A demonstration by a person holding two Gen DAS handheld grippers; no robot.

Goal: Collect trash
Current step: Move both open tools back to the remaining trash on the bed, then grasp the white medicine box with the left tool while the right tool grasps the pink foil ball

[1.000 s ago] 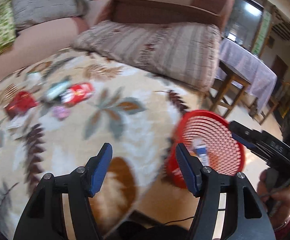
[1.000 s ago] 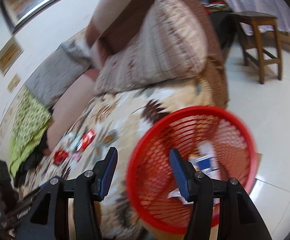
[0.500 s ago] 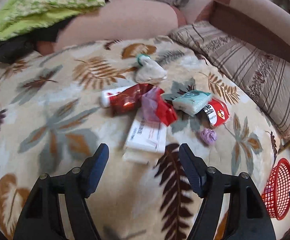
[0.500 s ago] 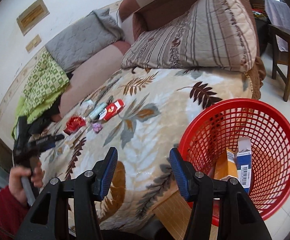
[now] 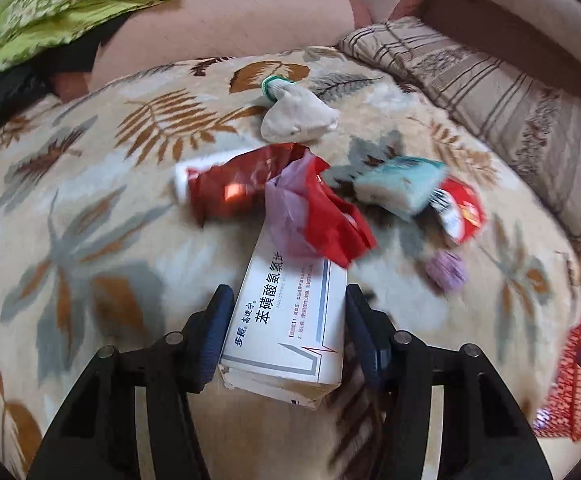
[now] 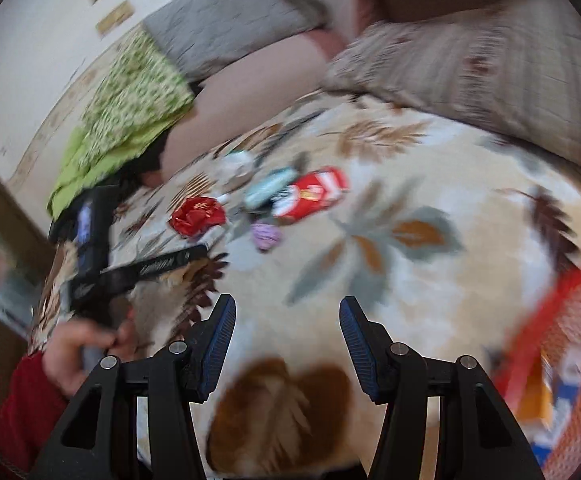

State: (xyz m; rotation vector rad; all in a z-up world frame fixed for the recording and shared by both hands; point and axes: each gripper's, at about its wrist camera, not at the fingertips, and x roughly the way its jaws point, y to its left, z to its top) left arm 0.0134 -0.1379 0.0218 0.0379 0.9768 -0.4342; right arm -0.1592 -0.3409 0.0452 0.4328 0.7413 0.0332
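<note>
While litter lies heaped on the leaf-patterned blanket [image 5: 90, 240], the red basket [image 6: 570, 360] waits at its edge for drops; the left hand-held gripper [image 5: 286, 322], jaws apart, straddles a white box [image 5: 290, 320], and the right hand-held gripper [image 6: 286, 330] hovers open and empty.

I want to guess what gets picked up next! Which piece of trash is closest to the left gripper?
The white box. It lies right between the open left gripper's fingers, while the red wrappers, teal packet and purple wad lie farther off.

Left gripper [image 5: 286, 332]: black plastic frame, ribbed blue finger pads [image 5: 215, 330], silver screws. Right gripper [image 6: 286, 340]: identical. Red knitted sleeve [image 6: 14, 416] at wrist.
</note>
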